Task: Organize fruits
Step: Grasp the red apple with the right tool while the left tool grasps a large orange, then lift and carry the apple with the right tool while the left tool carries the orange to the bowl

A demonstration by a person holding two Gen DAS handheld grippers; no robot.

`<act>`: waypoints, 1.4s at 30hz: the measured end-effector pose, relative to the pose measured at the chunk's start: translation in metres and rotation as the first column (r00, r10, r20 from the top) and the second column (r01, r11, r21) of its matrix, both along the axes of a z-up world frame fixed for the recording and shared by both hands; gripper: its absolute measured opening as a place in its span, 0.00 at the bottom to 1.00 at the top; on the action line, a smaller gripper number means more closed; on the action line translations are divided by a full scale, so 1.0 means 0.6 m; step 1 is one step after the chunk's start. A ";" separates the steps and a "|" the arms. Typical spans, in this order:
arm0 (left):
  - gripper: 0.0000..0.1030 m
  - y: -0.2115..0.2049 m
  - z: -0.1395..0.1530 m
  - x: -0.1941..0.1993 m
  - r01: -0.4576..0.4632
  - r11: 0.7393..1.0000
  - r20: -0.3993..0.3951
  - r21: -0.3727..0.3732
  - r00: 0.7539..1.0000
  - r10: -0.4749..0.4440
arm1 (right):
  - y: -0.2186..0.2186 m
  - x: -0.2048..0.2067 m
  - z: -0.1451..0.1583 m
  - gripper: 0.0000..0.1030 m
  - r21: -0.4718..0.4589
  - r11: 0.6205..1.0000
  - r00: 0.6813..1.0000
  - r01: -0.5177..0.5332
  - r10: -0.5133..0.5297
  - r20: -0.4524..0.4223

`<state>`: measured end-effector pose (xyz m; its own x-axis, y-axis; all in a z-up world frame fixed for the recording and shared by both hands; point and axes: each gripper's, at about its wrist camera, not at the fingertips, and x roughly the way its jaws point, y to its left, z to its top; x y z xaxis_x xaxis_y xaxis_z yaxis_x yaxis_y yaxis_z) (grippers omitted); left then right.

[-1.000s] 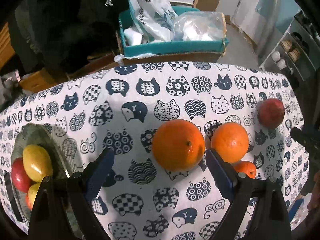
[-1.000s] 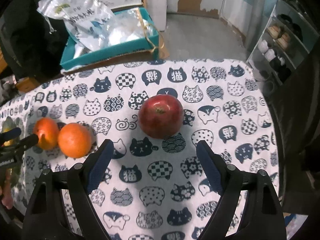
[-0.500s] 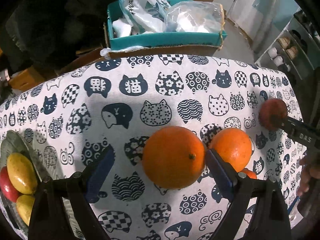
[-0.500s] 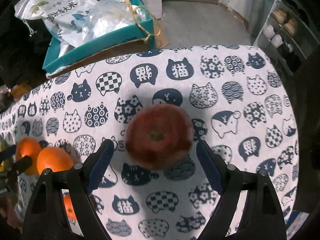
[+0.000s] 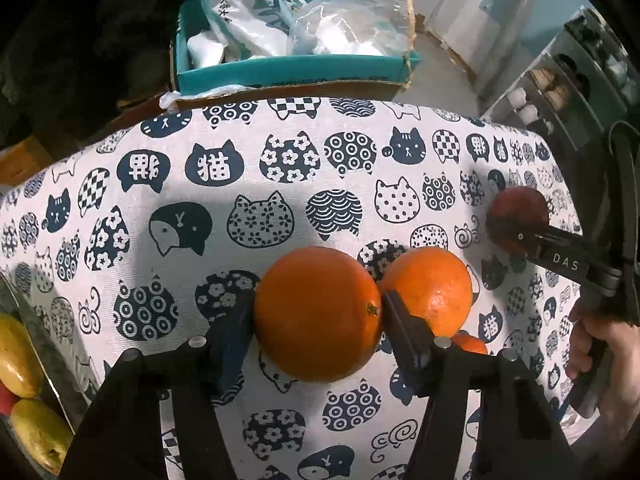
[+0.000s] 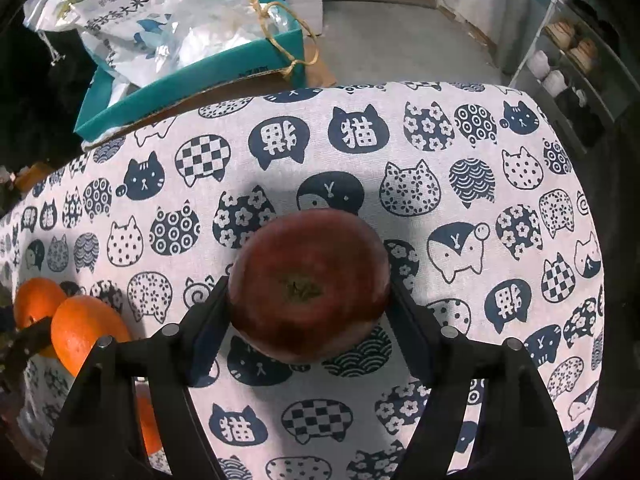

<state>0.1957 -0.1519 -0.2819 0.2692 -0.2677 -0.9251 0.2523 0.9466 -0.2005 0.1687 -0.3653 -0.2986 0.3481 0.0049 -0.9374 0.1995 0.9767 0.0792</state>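
Orange fruit first: left gripper (image 5: pixel 316 316) has its jaws round the big orange (image 5: pixel 316 314), pads pressing both flanks at the widest part, so the round skin can't squirt out. Jaws have just been closing, w/ the orange between them. Fruit sits on the cat-print tablecloth (image 5: pixel 248 168), touching a second orange (image 5: pixel 430 288) on its right; a third, smaller orange (image 5: pixel 470 346) peeps out just behind the right finger. That finger is wedged into the gap between the two big ones, prob. why the approach is steep from above.

Right gripper (image 6: pixel 308 304) likewise pinches the red apple (image 6: pixel 308 286), stem end up, pads tight on opposite sides; its jaws have also just been closing w/ the apple between them. Apple stands alone, well apart from the oranges, so no crowding there.

At the left edge of the left wrist view a glass bowl (image 5: pixel 28 312) already holds yellow mangoes (image 5: pixel 16 354) & sth red. Likely the drop-off spot, so both fruits look set to be lifted & carried there.

Teal box (image 5: pixel 296 70) w/ plastic bags sits beyond the table, not involved.
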 end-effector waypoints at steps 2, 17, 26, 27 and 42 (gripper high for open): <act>0.61 -0.001 0.000 -0.003 0.000 1.000 0.009 0.005 1.000 0.000 | 0.003 -0.006 0.000 0.73 -0.002 1.000 1.000 -0.005 0.005 -0.007; 0.61 0.024 0.031 -0.044 -0.007 0.999 0.044 0.045 0.999 0.005 | 0.047 -0.055 0.076 0.73 -0.041 0.997 0.994 -0.071 0.074 0.081; 0.61 0.037 0.099 -0.079 -0.010 0.999 0.132 0.035 0.991 0.005 | 0.084 -0.091 0.143 0.73 -0.051 0.992 0.981 -0.115 0.122 0.153; 0.61 0.039 0.105 -0.083 -0.009 0.999 0.140 0.033 0.990 0.004 | 0.088 -0.095 0.150 0.73 -0.051 0.991 0.979 -0.122 0.128 0.160; 0.60 0.079 0.203 -0.151 -0.018 1.000 0.236 -0.008 0.971 0.020 | 0.135 -0.142 0.243 0.73 -0.042 0.981 0.944 -0.188 0.192 0.267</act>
<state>0.1053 -0.1044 -0.1604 0.4851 -0.2652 -0.8333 0.2750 0.9508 -0.1425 0.0836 -0.2845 -0.1530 0.5808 0.0818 -0.8099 -0.0166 0.9959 0.0887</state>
